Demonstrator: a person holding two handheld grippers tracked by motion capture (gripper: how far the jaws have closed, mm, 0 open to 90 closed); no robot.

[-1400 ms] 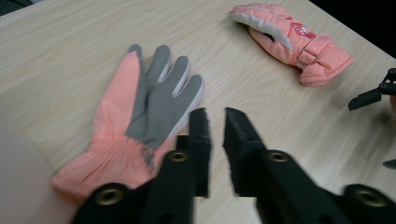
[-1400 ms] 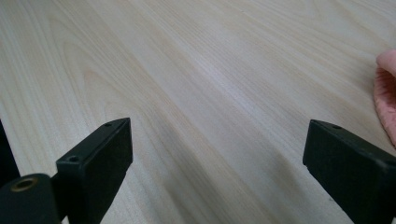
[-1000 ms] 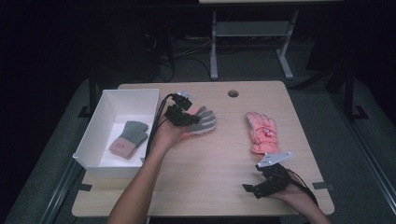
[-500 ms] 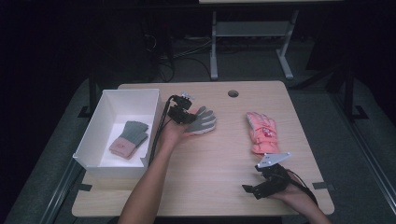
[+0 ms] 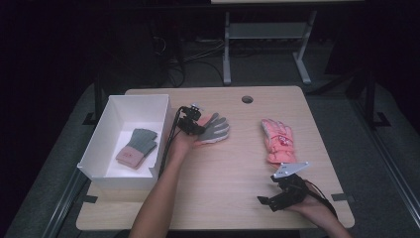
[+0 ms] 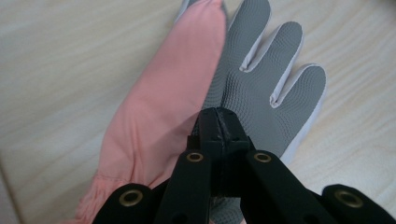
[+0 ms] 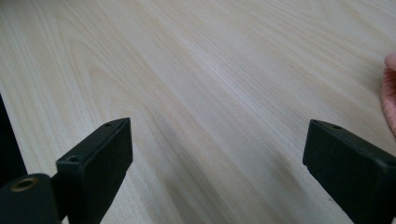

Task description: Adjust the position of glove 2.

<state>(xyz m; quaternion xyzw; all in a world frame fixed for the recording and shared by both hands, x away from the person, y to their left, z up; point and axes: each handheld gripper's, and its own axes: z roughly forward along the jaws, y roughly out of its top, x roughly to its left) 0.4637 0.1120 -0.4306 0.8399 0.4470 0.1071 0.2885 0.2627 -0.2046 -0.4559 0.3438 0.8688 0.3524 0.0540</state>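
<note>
Lowered since a second ago, the left tongs now have the grey-palmed glove lying on the counter, just right of the white bin. They remain clenched on the glove near its cuff, grey palm up, pink back folded beside it. Inside the bin lies another glove. A pink glove lies farther right. The right tongs rest released on bare wood, unmoved.

- The right gripper held its two black jaws wide apart with nothing between them.
- Pale wooden table lay beneath.
- A pink glove edged in at right.
</note>
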